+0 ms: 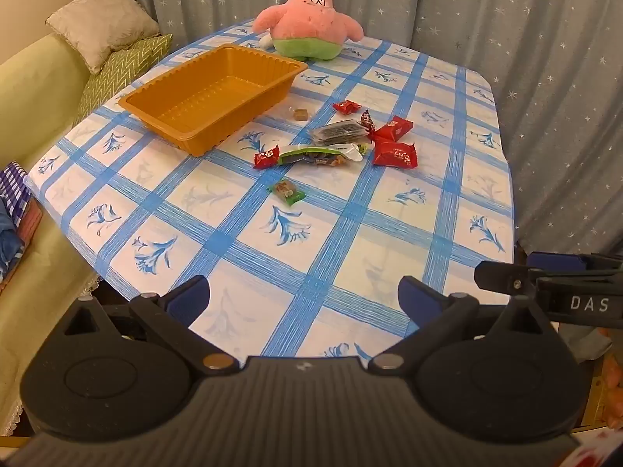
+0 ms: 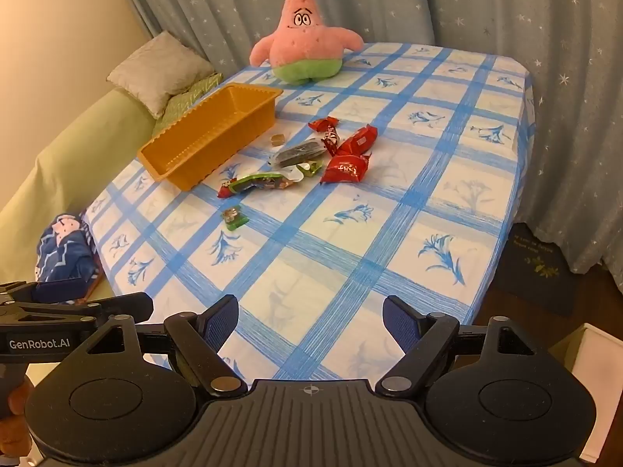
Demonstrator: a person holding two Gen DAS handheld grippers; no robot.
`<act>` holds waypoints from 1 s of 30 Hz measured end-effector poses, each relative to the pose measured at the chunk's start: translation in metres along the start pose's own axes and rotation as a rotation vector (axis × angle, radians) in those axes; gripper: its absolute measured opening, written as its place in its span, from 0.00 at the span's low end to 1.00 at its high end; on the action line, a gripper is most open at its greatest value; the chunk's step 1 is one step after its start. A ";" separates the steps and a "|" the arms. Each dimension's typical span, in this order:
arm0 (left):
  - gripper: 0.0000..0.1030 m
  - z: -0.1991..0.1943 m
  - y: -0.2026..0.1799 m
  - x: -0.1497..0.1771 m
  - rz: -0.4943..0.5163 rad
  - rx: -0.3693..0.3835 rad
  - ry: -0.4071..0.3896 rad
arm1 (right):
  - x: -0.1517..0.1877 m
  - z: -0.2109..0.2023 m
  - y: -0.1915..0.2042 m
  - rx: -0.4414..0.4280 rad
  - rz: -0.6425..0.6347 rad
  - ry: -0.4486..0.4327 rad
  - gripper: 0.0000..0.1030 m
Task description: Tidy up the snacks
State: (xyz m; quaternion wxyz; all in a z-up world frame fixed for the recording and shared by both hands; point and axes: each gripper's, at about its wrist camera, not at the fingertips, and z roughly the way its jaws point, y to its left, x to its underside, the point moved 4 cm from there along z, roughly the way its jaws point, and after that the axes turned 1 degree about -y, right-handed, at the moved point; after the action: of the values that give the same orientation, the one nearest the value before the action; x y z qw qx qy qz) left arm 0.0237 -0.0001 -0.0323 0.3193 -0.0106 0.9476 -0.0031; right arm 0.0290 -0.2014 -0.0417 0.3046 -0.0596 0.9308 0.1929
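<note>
An empty orange plastic tray [image 1: 163, 95] [image 2: 163, 159] stands at the far left of the table. Several wrapped snacks lie in a loose pile to its right: red packets [image 1: 395, 153] [image 2: 344, 167], a dark grey packet [image 1: 338, 132] [image 2: 298, 153], a long green-and-white packet [image 1: 319, 154] [image 2: 264, 181], a small brown candy [image 1: 300, 114] [image 2: 277, 139] and a small green candy [image 1: 288, 191] [image 2: 233, 216] nearest me. My left gripper [image 1: 303, 295] is open and empty over the near table edge. My right gripper [image 2: 311, 317] is open and empty, beside it on the right.
A pink star plush toy [image 1: 311, 19] [image 2: 305, 39] sits at the table's far edge. The table has a blue-checked cloth [image 1: 350, 241] [image 2: 370, 233]. A green sofa with cushions [image 1: 43, 89] [image 2: 155, 70] is at the left. A curtain [image 1: 525, 39] hangs behind. A white box [image 2: 595, 385] is lower right.
</note>
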 end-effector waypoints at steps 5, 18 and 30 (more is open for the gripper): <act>1.00 0.000 0.000 0.000 -0.004 0.012 0.001 | 0.000 -0.001 0.000 0.001 0.000 -0.002 0.79; 1.00 -0.006 0.002 -0.002 -0.009 0.006 0.003 | -0.002 0.001 0.003 -0.006 -0.008 -0.003 0.79; 1.00 -0.005 0.002 -0.002 -0.011 0.009 0.002 | -0.002 0.000 0.004 -0.003 -0.009 -0.003 0.79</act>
State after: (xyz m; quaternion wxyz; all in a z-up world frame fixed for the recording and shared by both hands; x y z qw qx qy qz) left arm 0.0219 0.0020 -0.0271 0.3184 -0.0146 0.9478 -0.0092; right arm 0.0294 -0.1976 -0.0395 0.3067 -0.0639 0.9298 0.1930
